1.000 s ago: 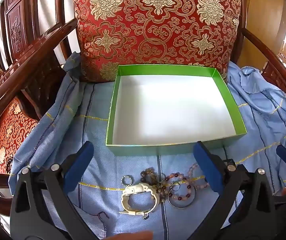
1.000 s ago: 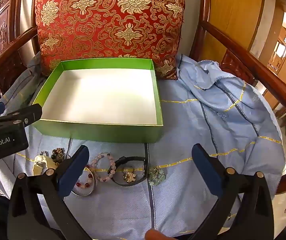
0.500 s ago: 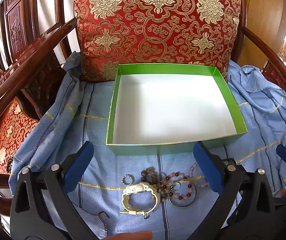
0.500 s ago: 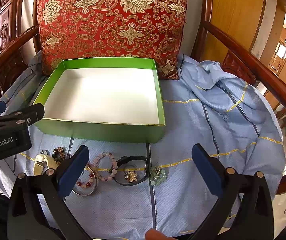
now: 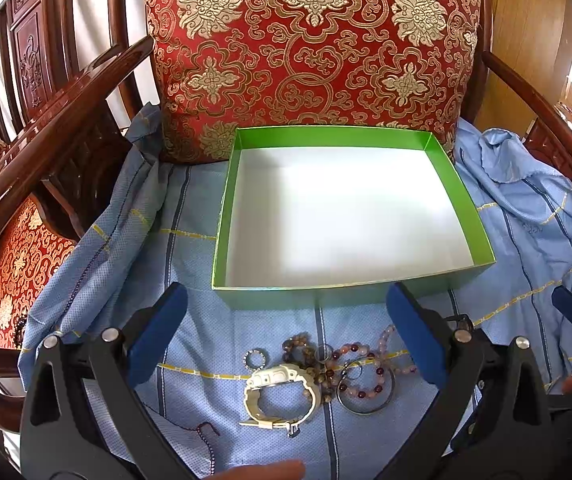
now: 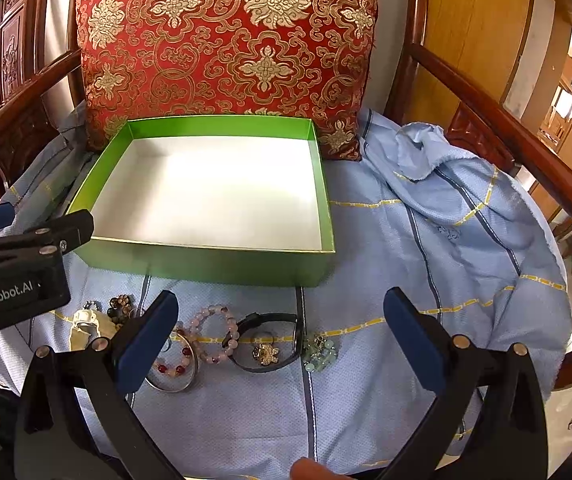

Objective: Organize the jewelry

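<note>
— On the chair's blue cloth (image 6: 425, 248), what lies before you?

— A green box (image 5: 337, 292) with a white floor, against the red cushion (image 5: 313, 48). Just in front of it lies the jewelry: a white watch (image 5: 282, 394), bead bracelets (image 6: 214, 334), a bangle (image 5: 365, 396), a black band (image 6: 270, 340), a pale cluster (image 6: 317, 354).

— And your fingers?

— My left gripper (image 5: 286, 344) and right gripper (image 6: 282, 342) both hover over the pile, fingers spread wide, holding nothing.
</note>
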A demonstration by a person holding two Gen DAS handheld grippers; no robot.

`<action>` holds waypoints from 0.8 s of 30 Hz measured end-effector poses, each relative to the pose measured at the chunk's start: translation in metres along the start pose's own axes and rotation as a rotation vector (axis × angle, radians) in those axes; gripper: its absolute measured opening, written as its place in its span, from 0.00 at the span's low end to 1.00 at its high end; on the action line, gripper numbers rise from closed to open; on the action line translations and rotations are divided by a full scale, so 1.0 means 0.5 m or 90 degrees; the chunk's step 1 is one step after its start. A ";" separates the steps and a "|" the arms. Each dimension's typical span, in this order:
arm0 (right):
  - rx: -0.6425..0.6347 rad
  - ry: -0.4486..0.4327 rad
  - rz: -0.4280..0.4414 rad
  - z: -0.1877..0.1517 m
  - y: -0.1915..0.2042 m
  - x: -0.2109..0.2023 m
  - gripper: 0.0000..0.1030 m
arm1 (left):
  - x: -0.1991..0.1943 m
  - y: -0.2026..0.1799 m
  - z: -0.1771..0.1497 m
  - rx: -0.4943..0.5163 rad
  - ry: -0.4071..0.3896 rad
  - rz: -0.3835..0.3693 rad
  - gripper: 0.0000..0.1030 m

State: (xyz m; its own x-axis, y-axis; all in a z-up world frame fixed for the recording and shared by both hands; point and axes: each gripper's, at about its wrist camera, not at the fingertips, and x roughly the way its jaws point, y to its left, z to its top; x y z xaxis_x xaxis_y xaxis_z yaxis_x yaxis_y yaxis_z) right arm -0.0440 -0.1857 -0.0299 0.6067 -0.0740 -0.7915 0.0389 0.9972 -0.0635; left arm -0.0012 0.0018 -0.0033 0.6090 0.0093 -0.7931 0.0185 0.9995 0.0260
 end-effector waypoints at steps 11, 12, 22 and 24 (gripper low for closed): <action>-0.004 0.000 0.002 0.003 0.007 0.000 0.98 | 0.000 0.000 -0.004 0.006 0.002 0.001 0.96; -0.005 0.000 0.002 0.003 0.007 0.000 0.98 | 0.000 -0.001 -0.004 0.007 0.002 0.001 0.96; -0.008 -0.002 0.002 0.004 0.012 -0.001 0.98 | 0.002 -0.004 -0.003 0.009 0.005 0.002 0.96; -0.009 -0.002 0.001 0.004 0.012 -0.002 0.98 | 0.003 -0.007 -0.004 0.012 0.006 0.003 0.96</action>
State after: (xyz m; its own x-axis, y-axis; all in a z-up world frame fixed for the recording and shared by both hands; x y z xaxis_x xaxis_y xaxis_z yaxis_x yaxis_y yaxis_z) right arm -0.0426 -0.1795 -0.0284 0.6097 -0.0718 -0.7894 0.0267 0.9972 -0.0700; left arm -0.0020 -0.0016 -0.0056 0.6020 0.0146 -0.7983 0.0308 0.9987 0.0415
